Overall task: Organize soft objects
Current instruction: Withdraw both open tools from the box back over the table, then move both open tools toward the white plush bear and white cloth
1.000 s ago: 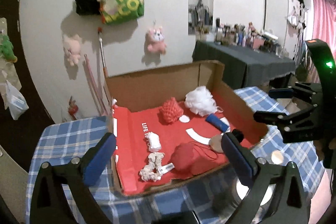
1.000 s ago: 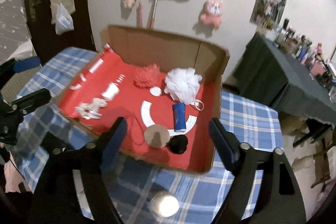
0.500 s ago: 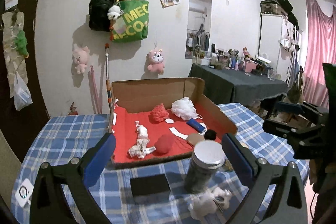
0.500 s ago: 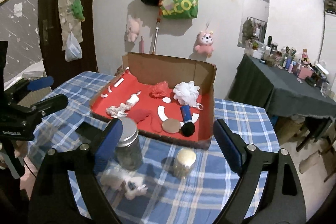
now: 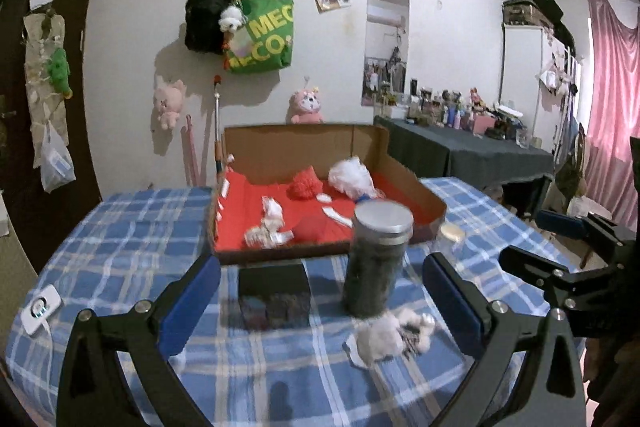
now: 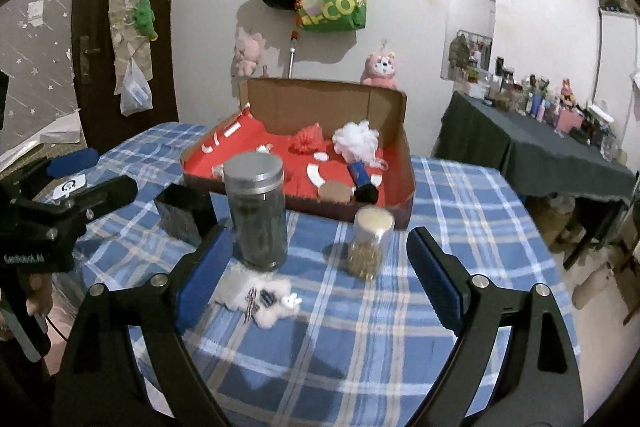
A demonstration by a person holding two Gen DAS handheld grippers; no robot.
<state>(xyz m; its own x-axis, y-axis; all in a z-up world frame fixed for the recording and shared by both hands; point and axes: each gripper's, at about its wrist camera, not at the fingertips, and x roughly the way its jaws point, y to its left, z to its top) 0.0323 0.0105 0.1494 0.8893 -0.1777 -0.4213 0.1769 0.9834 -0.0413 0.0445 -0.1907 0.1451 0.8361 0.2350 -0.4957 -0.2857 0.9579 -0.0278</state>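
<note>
- Right wrist view puts the white fluffy toy point(image 6: 260, 301) on the blue plaid tablecloth point(image 6: 460, 211), just in front of the tall dark jar point(image 6: 258, 211) and just beside the right gripper point(image 6: 320, 279)'s left finger; nothing sits between the wide-apart jaws but cloth.
- Left gripper point(image 5: 320, 303) is spread open too and empty, with the same toy point(image 5: 384, 339) low and toward its right finger.
- Risk one: the tall jar stands touching or nearly touching the toy's far edge, so a sloppy reach likely knocks it over.
- Risk two: the small jar with the pale lid point(image 6: 370, 241) stands near on the other side, and a wide sweep of the open fingers could clip it.
- Risk three: the toy looks limp and tagged, so a pinch on a loose tuft may let it sag or slip.
- Beyond sits the cardboard box with the red lining point(image 6: 404, 183), already holding a white pouf point(image 6: 356, 139), a red pouf point(image 6: 306, 141) and other small pieces.
- A dark box point(image 5: 274, 301) rests on the cloth left of the tall jar, between the left gripper and the cardboard box.
- Both jars stand across the straight path from toy to box, so the carry probably needs to go over or around them.
</note>
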